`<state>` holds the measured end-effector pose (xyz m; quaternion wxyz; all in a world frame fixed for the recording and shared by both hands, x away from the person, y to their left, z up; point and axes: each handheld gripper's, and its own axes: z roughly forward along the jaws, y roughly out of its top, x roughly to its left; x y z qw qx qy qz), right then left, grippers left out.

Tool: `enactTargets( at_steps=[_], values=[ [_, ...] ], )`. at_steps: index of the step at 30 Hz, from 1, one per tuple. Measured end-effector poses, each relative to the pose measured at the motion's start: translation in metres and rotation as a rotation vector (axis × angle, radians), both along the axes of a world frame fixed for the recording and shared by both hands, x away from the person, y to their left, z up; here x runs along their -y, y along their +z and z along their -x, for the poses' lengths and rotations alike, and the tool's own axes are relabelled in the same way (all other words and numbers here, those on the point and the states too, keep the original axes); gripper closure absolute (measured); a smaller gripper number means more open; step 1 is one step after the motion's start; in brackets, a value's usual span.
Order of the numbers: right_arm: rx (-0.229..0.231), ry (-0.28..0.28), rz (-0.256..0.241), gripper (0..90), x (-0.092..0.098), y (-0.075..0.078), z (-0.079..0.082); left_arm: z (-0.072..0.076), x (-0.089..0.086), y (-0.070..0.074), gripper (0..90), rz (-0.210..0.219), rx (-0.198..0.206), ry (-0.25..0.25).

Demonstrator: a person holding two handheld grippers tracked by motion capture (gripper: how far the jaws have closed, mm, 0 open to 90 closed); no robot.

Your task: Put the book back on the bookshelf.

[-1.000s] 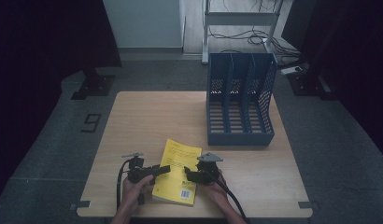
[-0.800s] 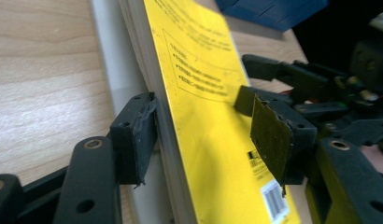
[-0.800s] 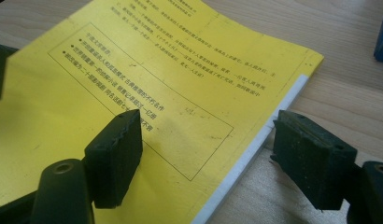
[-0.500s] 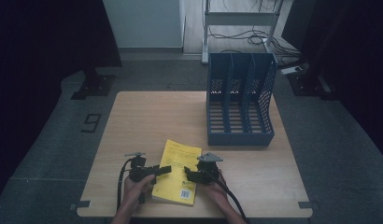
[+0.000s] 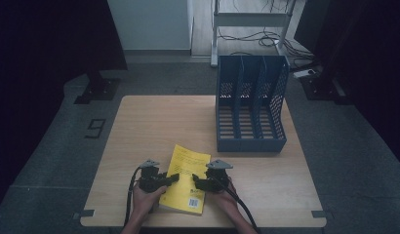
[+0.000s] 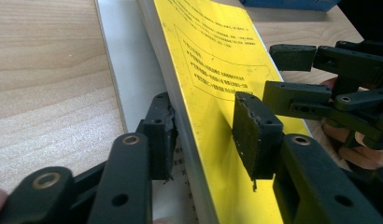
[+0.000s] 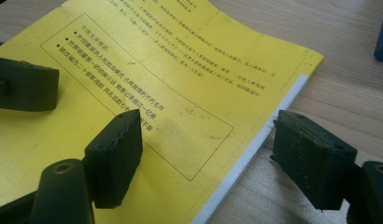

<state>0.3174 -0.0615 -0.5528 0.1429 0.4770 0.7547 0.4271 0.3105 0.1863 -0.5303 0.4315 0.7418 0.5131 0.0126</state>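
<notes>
A yellow book (image 5: 187, 174) with black print lies on the wooden table (image 5: 154, 126) near its front edge. My left gripper (image 5: 171, 179) is at the book's left edge. In the left gripper view the left gripper (image 6: 206, 135) is open and straddles that edge, one pad (image 6: 159, 135) against the white page block and the other above the yellow cover (image 6: 213, 60). My right gripper (image 5: 197, 184) is at the book's right side. It (image 7: 213, 158) stands open in the right gripper view, one pad (image 7: 115, 156) over the cover (image 7: 171, 60) and the other past the edge, over the bare wood.
A blue three-slot file rack (image 5: 250, 109) stands on the table at the back right. Bare tabletop lies to the left of the rack and behind the book. Both hands reach in from the table's front edge.
</notes>
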Motion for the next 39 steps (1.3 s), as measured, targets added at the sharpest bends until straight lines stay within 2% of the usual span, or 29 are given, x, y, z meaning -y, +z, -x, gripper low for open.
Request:
enactTargets(
  at_steps=[3, 6, 10, 18, 22, 26, 31, 39],
  values=[
    [-0.001, -0.003, -0.005, 23.9, 0.000, 0.000, 0.000, 0.001, 0.000, 0.002, 62.8, 0.010, 0.011, -0.003],
    [-0.004, -0.005, -0.008, 23.9, 0.000, 0.000, 0.000, -0.002, -0.001, 0.001, 61.7, 0.026, -0.006, -0.008],
    [-0.003, -0.005, -0.007, 24.0, 0.000, 0.000, 0.000, -0.007, 0.001, -0.002, 59.8, 0.026, -0.017, -0.009],
    [-0.005, -0.003, -0.009, 24.1, 0.001, 0.000, 0.000, -0.024, 0.001, -0.006, 58.8, 0.096, -0.096, -0.035],
    [-0.006, -0.003, -0.011, 24.1, 0.001, 0.000, 0.000, -0.027, -0.002, -0.007, 62.7, 0.123, -0.110, -0.044],
    [-0.006, -0.003, -0.011, 24.0, 0.001, 0.000, 0.000, -0.028, -0.004, -0.006, 66.4, 0.134, -0.108, -0.056],
    [-0.008, 0.000, -0.018, 24.1, 0.002, 0.000, 0.000, -0.026, -0.004, -0.003, 71.3, 0.141, -0.084, -0.065],
    [-0.015, 0.007, -0.038, 25.2, 0.005, 0.000, -0.001, -0.022, -0.002, 0.001, 72.9, 0.146, -0.064, -0.052]
  ],
)
